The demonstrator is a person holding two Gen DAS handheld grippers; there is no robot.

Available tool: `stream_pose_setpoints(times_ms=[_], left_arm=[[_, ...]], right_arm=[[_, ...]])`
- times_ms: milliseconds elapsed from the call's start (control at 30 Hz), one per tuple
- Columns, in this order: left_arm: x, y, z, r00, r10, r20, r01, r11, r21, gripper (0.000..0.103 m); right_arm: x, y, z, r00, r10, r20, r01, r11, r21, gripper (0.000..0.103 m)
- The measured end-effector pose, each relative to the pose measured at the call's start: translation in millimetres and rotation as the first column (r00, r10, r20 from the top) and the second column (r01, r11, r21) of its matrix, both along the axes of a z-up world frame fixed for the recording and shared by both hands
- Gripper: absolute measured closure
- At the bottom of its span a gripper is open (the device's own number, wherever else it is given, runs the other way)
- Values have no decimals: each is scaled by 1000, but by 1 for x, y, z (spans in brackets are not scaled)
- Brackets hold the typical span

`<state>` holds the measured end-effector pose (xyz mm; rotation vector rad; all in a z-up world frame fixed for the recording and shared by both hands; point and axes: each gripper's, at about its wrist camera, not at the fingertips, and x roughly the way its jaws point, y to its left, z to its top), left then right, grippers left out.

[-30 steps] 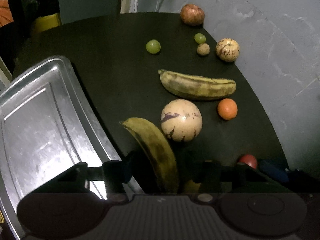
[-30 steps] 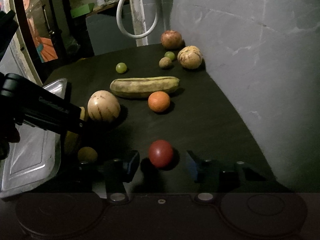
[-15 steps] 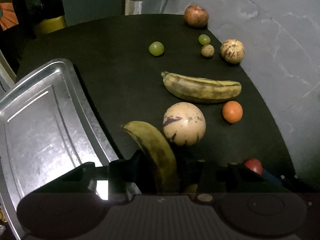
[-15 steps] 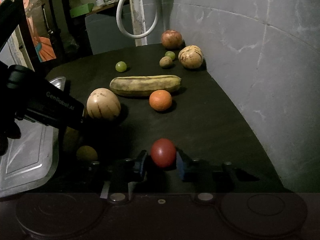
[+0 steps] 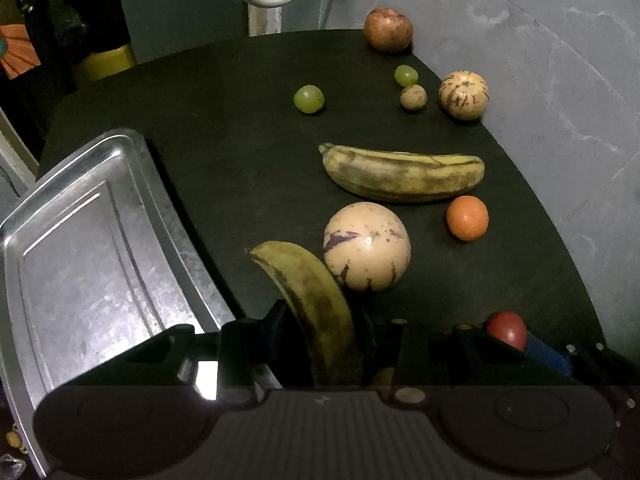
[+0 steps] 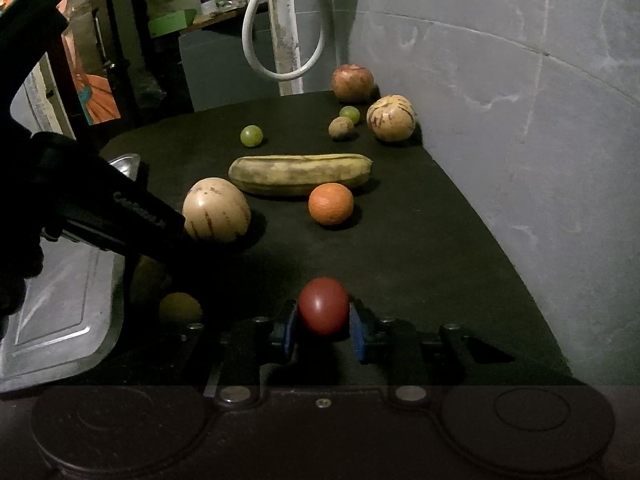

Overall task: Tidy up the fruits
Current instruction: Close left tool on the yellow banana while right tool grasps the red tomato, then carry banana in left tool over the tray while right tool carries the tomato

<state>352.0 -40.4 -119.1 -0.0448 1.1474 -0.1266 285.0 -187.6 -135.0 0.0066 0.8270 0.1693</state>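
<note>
My right tongs are clamped tight on the small red fruit, blue pads pressed to either side of it down on the dark tabletop. My left tongs have just been closing, and the near banana runs right up between the fingers; the black fingers sit hard against its flanks, so I have it gripped, its tip curling away ahead of me. Just past that tip, on its right side, sits the big speckled cream melon, touching or all but touching the banana. Further ahead of the left tongs lies the second banana, stretched crosswise, with the orange just below its right end. Off to the left of the left tongs is the metal tray, its corner reaching down beside my fingers. Well ahead, by the grey wall, there's a smaller striped melon, a little brown round fruit beside it, a green one behind that, another green one alone toward the middle, and a reddish apple-like fruit at the far edge. From the right tongs, a dim yellowish fruit lies to the left in shadow, under the left tool.
</note>
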Motion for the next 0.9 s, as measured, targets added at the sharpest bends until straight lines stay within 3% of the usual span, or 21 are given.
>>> stream_pose_setpoints(times_ms=[133,300,633,800,900], left_arm=[[-1,5,2,1000,1,-12,-1,1000,-28,68],[-6,21,8,1000,-4,-25,0,992,-128,71],[-16,64,43,1000,-16,18,21,943,-331,71],[-19,107,61,998,25,54,-3,927,-375,71],[-17,140,70,992,60,109,-18,937,-349,71]], right_arm=[[-4,3,9,1000,17,12,-18,1000,8,75],[-8,8,27,999,44,29,-45,999,30,75],[-9,32,87,994,83,74,-87,994,58,75],[9,64,120,984,124,127,-133,989,67,75],[28,92,133,974,168,151,-183,979,91,75]])
